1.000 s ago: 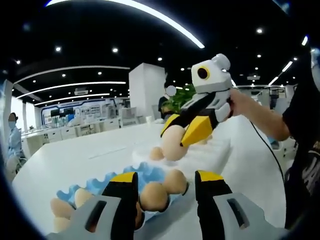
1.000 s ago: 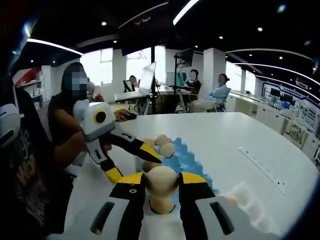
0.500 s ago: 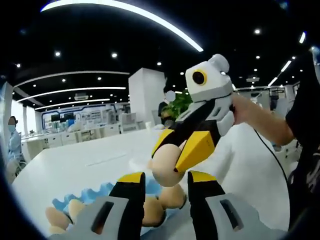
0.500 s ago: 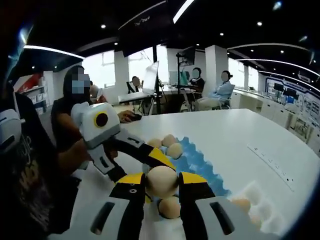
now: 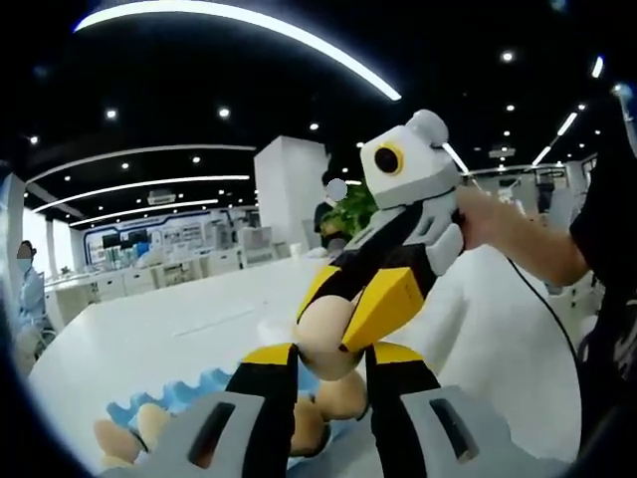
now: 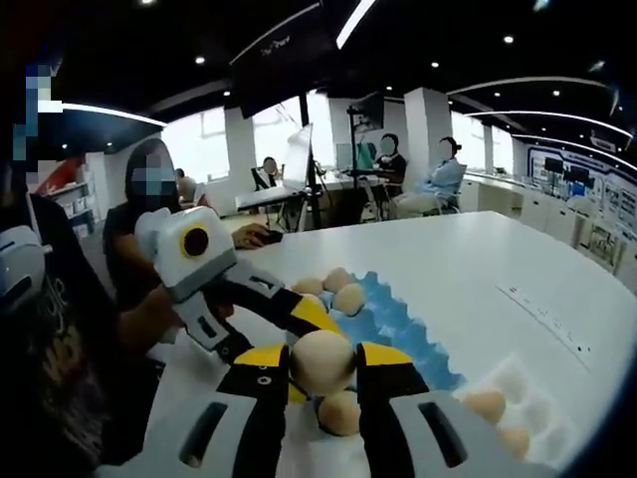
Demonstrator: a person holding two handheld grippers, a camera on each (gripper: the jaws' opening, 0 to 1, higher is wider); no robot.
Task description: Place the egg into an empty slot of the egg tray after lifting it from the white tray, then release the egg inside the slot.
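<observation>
Right gripper pinching egg above blue egg tray; left gripper spread, close alongside — collision could crack egg.

The egg held in the right hand-held gripper is pale tan, plain and unmarked. That gripper's fingers are black with yellow tips, on a grey body. Seen from the left gripper view, the same gripper has a white housing. The left hand-held gripper wears the same black and yellow over grey. The egg tray is light blue with a scalloped edge; the eggs in it are tan. The white tray is white. The counter is plain white. A person's sleeve is black.
</observation>
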